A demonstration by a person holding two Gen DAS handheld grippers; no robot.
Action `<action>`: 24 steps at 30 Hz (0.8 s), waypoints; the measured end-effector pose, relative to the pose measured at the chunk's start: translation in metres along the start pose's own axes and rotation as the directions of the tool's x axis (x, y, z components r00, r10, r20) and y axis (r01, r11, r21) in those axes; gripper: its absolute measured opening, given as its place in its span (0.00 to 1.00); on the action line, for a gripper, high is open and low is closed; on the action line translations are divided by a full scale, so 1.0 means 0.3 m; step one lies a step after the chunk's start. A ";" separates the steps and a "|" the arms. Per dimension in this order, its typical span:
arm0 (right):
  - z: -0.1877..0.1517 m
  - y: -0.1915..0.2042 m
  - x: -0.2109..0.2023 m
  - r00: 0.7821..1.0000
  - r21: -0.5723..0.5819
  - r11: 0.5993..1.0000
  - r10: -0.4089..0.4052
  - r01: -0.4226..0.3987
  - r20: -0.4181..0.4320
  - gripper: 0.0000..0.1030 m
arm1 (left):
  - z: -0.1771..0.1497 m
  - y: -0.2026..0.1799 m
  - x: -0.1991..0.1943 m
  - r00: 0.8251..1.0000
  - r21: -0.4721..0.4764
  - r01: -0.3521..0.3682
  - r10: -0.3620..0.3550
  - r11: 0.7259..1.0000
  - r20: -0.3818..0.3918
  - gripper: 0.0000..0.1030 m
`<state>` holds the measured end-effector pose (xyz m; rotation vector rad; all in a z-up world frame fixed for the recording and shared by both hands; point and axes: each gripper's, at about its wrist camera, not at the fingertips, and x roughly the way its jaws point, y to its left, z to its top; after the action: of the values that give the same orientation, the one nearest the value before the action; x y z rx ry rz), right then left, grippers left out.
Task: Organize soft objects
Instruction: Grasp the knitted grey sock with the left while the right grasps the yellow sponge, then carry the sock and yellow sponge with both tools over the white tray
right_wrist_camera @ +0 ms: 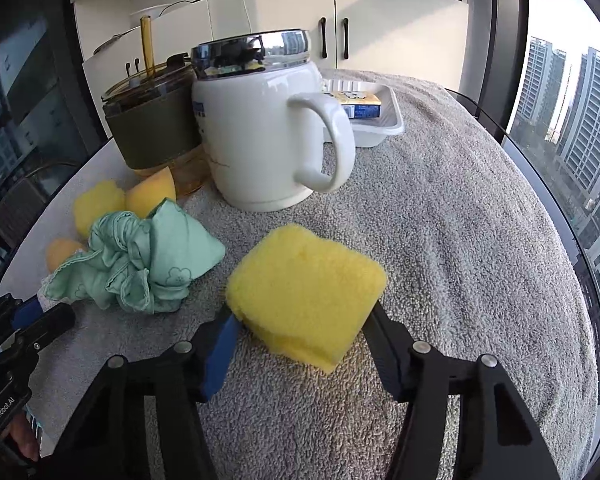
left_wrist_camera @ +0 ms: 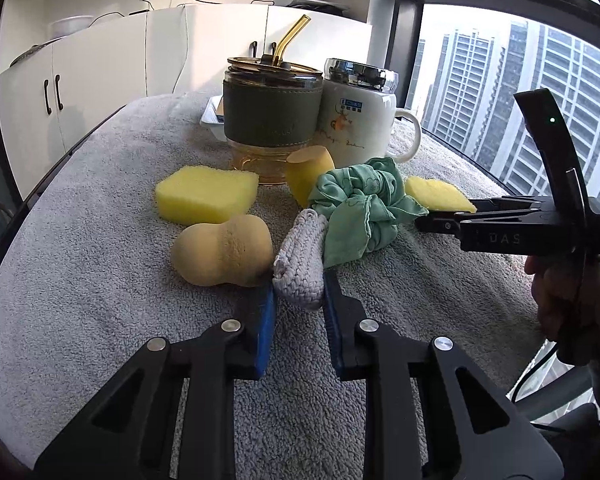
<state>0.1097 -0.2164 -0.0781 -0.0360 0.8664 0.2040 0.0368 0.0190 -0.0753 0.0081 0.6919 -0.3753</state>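
"GenRobot.AI" in white on black body of left gripper [right_wrist_camera: 28, 322], seen in right wrist view; mirrored letters, roughly "DAS", on black body of right gripper [left_wrist_camera: 446, 220] in left wrist view; small blue label and script on white mug [left_wrist_camera: 356, 128] too small to read

High-rise flat: cabinets [left_wrist_camera: 100, 64], tower-block window [left_wrist_camera: 540, 92]

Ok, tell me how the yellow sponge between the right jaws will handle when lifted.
The sponge looks porous and thick, so it is probably very light and should squash under the right gripper. Its rough foam likely grips the pads rather than slipping. Being a flat-sided block on a grey towel, it seems unlikely to roll.
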 end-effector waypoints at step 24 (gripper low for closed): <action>-0.044 0.007 -0.147 0.999 -0.014 1.000 0.013 -0.013 0.044 0.49 | -0.006 -0.021 -0.133 0.997 0.030 0.031 -0.033 0.999 0.074 0.20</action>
<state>0.0716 -0.2230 -0.0531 -0.0390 0.8218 0.2223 0.0053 0.0267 -0.0511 0.0102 0.6130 -0.4146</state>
